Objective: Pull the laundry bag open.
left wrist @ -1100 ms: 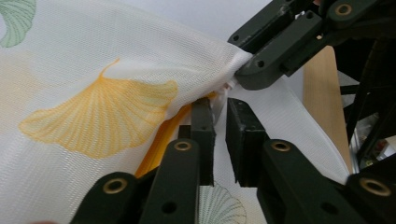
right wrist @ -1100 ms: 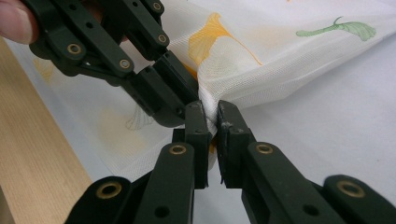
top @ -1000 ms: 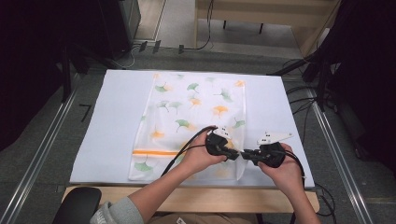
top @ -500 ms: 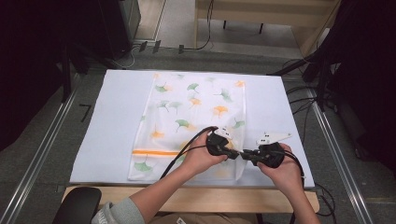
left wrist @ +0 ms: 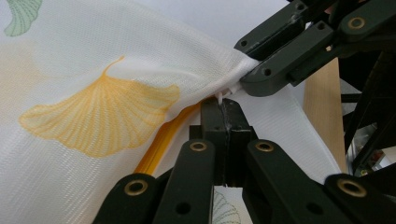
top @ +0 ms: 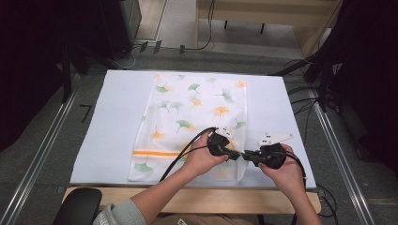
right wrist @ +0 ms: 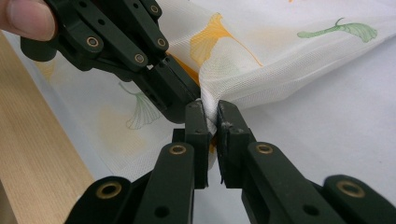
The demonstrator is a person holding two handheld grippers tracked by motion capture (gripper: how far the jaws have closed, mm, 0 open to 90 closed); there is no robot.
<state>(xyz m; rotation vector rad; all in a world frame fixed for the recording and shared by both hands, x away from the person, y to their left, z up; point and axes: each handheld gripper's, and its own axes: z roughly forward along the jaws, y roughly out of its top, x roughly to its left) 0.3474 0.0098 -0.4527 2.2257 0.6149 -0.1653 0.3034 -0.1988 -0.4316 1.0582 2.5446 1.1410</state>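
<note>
Near the table's (top: 117,122) front edge, the left gripper (left wrist: 223,105) is pinching the mesh bag's (top: 197,108) zipper pull while the right gripper (right wrist: 211,116) is clamping the fabric beside it, probably bracing the bag.

Your mesh bag (top: 192,117) is white, see-through netting printed with green and orange ginkgo leaves, and it lies flat along the middle of the white table, its long side running away from you. An orange zipper (top: 155,153) crosses it near your end. At the near right corner (left wrist: 233,74) the netting is lifted and bunched into folds, with a small white zipper pull (left wrist: 223,94) showing there.
</note>
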